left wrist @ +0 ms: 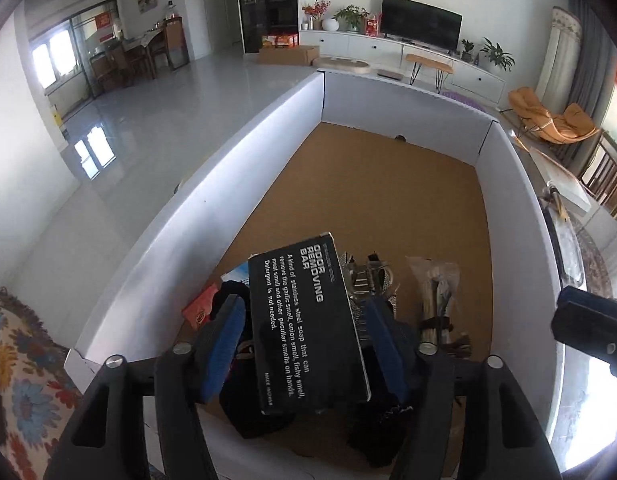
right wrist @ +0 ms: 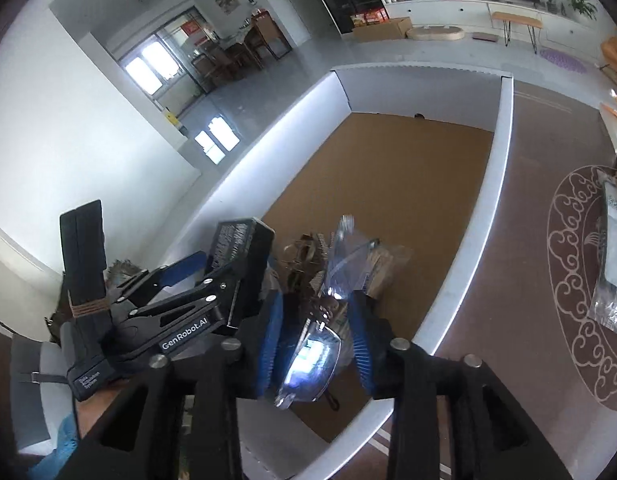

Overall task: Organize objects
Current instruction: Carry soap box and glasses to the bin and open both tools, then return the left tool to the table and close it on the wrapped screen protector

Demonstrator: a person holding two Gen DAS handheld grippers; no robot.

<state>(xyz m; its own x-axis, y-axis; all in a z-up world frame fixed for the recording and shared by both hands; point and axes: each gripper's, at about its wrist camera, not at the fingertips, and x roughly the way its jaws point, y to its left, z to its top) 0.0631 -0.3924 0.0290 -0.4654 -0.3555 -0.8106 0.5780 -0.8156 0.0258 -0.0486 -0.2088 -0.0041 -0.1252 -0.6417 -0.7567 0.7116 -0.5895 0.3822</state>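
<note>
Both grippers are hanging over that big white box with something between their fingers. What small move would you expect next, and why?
Probably pulling both grippers up and away. The black odor-bar box sits loose between the left gripper pads, and the shiny plastic packet between the right gripper pads also looks freed, both above the pile in the white box.

Both wrist views close, angled down, sharing white-walled box (left wrist: 212,184).

Odor bar box (left wrist: 308,328) over near end of carton (left wrist: 212,204); glasses (right wrist: 312,356) to its right.
</note>
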